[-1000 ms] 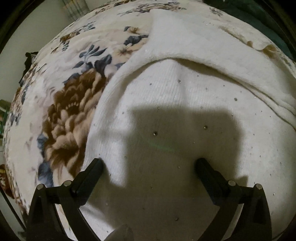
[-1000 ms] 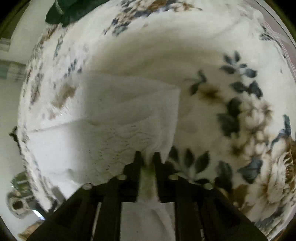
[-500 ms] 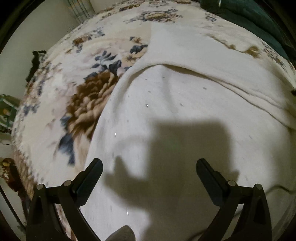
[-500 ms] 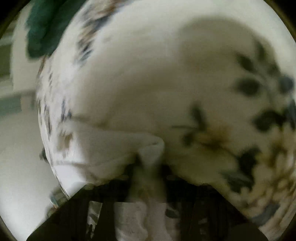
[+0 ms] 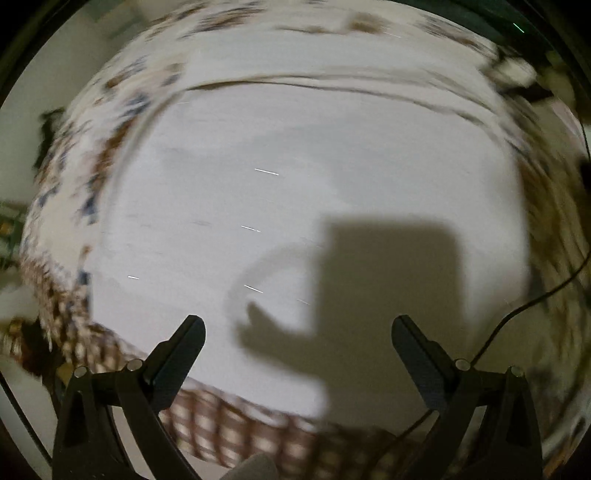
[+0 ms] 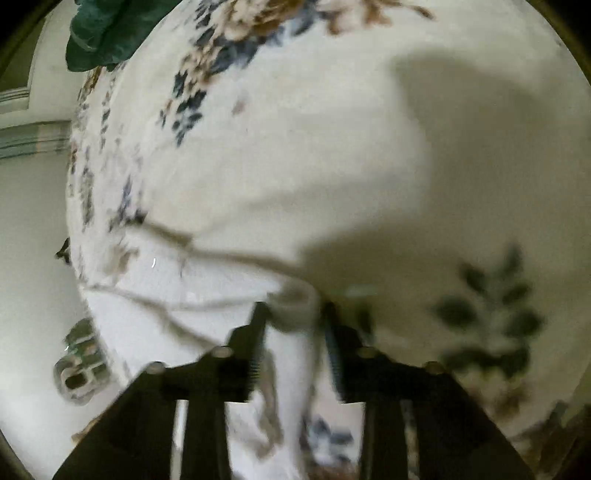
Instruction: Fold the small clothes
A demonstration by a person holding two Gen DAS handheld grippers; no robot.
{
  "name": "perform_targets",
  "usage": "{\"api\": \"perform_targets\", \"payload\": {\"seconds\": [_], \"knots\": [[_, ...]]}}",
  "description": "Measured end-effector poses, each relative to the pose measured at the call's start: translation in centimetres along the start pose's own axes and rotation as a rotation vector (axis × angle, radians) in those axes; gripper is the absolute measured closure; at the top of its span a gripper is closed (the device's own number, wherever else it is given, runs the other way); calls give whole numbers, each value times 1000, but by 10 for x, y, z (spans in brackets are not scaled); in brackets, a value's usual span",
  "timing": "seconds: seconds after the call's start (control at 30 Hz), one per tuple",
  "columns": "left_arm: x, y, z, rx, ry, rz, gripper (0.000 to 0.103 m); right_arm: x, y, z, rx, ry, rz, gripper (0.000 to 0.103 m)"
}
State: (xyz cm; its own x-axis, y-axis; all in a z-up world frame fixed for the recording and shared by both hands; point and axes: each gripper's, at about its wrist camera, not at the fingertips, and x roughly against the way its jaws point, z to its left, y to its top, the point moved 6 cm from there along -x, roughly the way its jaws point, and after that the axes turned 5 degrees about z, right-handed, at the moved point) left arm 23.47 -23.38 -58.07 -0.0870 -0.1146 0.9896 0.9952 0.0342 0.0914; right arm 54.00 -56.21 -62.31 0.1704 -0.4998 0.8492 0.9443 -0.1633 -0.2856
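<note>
Across the floral blanket [image 5: 74,206] a white garment [image 5: 258,206] lies spread flat, blurred in the left wrist view. Over it hangs the left gripper [image 5: 297,328], fingers spread wide and empty, its shadow on the cloth. At the garment's edge the right gripper [image 6: 293,314] has its fingers pinched on a bunched fold of the white fabric. A dark green cloth [image 6: 110,29] lies at the blanket's far corner.

No text, label, brand, number or sign could be read in either view; both were blurred by motion; the white garment [image 5: 295,206] and the floral bed cover [image 6: 295,155] carried no lettering that showed.
</note>
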Motion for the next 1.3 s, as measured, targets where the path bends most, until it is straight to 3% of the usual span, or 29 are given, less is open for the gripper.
{"api": "perform_targets", "payload": {"seconds": [0.2,0.33,0.43,0.5,0.53,0.57,0.67,0.8,0.83,0.87,0.97,1.1,1.3], "knots": [[-9,-27,-90,-158,-112,33,0,48,-58,-64,0,16,72,48],[-40,-34,-128,-177,-119,81,1,59,-74,-102,-19,60,70,46],[-48,-32,-139,-199,-67,41,27,51,-63,-94,-38,222,54,46],[-47,-32,-141,-226,-23,16,64,41,-52,-81,-37,299,36,46],[-44,-32,-140,-231,-2,3,72,32,-44,-71,-37,332,31,46],[-40,-31,-136,-226,10,-7,88,26,-37,-65,-39,355,26,46],[-23,-27,-122,-183,-27,-25,94,-2,-17,-43,-57,384,36,46],[5,-19,-105,-153,-86,-69,94,-25,-6,-26,-74,336,18,47],[12,-18,-102,-146,-104,-80,94,-26,-6,-19,-69,319,-12,77],[21,-14,-94,-135,-126,-96,94,-24,-8,-13,-58,278,-21,95],[42,-10,-67,-96,-174,-139,95,-5,-15,13,2,163,-79,94],[65,-4,-17,-47,-211,-186,95,30,-21,70,48,72,-124,94],[89,3,73,74,-306,-233,95,49,-27,225,164,-70,-141,94]]}}
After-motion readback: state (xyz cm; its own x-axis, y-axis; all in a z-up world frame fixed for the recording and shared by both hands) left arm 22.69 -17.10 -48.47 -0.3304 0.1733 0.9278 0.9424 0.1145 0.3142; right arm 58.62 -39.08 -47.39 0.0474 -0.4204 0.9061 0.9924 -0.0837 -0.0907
